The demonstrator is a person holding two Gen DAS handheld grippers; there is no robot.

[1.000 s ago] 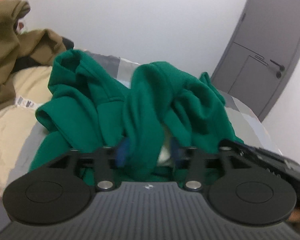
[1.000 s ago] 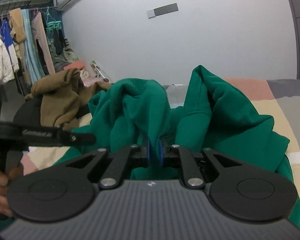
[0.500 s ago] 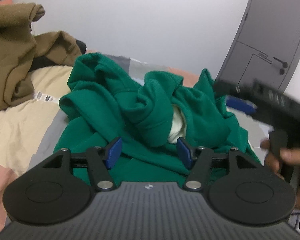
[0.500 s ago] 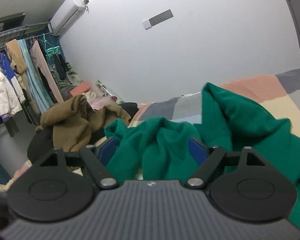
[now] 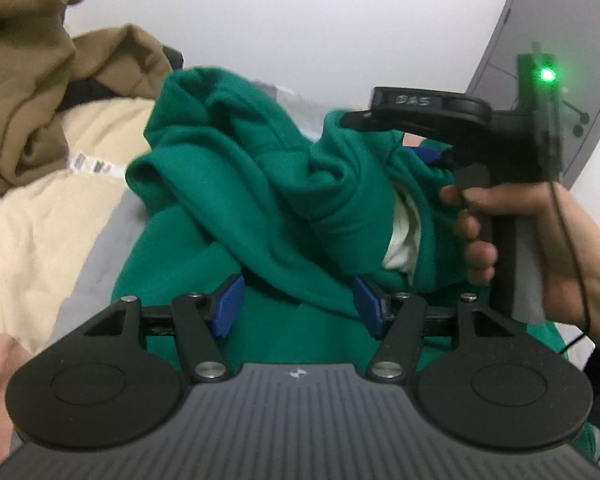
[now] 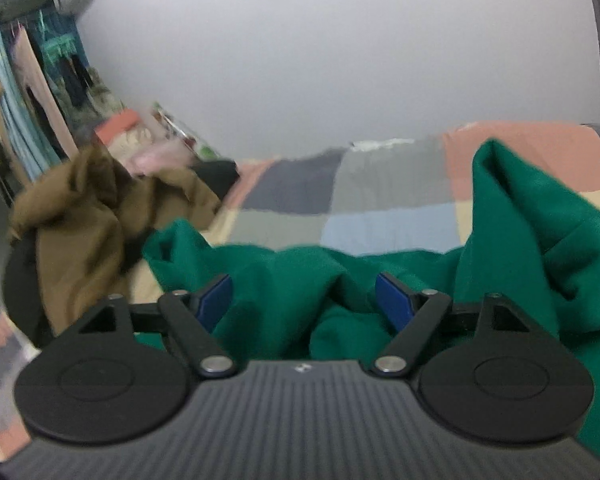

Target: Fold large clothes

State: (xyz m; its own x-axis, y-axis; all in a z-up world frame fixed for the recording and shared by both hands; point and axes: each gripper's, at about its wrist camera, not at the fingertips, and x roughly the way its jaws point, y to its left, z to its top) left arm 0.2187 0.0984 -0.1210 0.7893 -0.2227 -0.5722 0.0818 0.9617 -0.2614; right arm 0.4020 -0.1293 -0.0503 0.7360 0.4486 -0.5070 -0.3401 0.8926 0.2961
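Left wrist view: a crumpled green hoodie (image 5: 236, 200) fills the middle of the frame, heaped on a patchwork bedspread (image 5: 32, 240) of cream, grey and pink squares. A pale inner lining (image 5: 404, 236) shows in a fold right of centre. At the bottom centre the left gripper (image 5: 298, 306) has its blue pads spread wide; green fabric lies in the gap, but the pads do not press on it. On the right side of the frame a hand (image 5: 540, 240) grips the handle of the right gripper (image 5: 432, 156), whose black body reaches over the top of the hoodie with a green light glowing on it. A brown garment (image 5: 40, 92) is piled in the upper left, just beside the hoodie. A grey door (image 5: 580, 40) stands at the upper right edge.

Right wrist view: the hoodie (image 6: 520, 240) spreads across the lower centre and right, one peak standing up at the right. The right gripper (image 6: 304, 300) has its jaws spread apart, having just been opening; cloth sits between the pads, unpinched. The brown garment (image 6: 88, 232) lies at left, hanging clothes (image 6: 32, 80) blurred in the upper left corner
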